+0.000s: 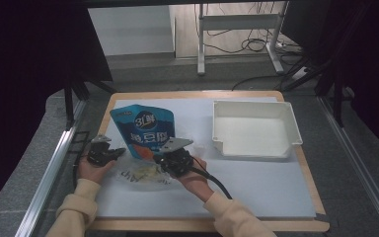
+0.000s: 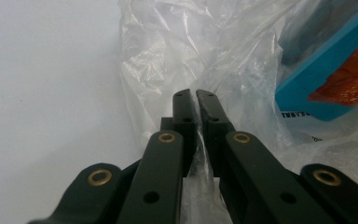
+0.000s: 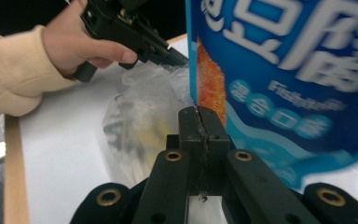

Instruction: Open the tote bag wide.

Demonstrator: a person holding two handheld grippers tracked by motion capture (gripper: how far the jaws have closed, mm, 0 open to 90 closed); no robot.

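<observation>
**pouchwatcher:** High view has the blue snack pouch (image 1: 145,129) standing pretty much upright near the left end of the tabletop (image 1: 256,182), long axis running bottom to top, printed face toward the near edge. Its bottom end sits at the mouth of a clear plastic bag (image 1: 140,174) lying flat by the near-left part of the white mat.

**grip_nerd:** What are the two grippers doing?

**pouchwatcher:** Left hand-held gripper (image 1: 114,152) has its jaws pinched together on a fold of the clear bag; you can see the film squeezed between the jaws in the left gripper view (image 2: 200,154). Right hand-held gripper (image 1: 162,159) is clamped on the pouch's lower edge, and the right gripper view shows a thin seam caught between the closed jaws (image 3: 200,140), with the pouch (image 3: 284,70) towering right behind them.

**grip_nerd:** Anything in the way?

**pouchwatcher:** Not really. A white tray (image 1: 254,129) sits toward the far-right corner, well apart from the pouch. The crinkled bag itself is the only thing crowding the pouch, touching its bottom.
</observation>
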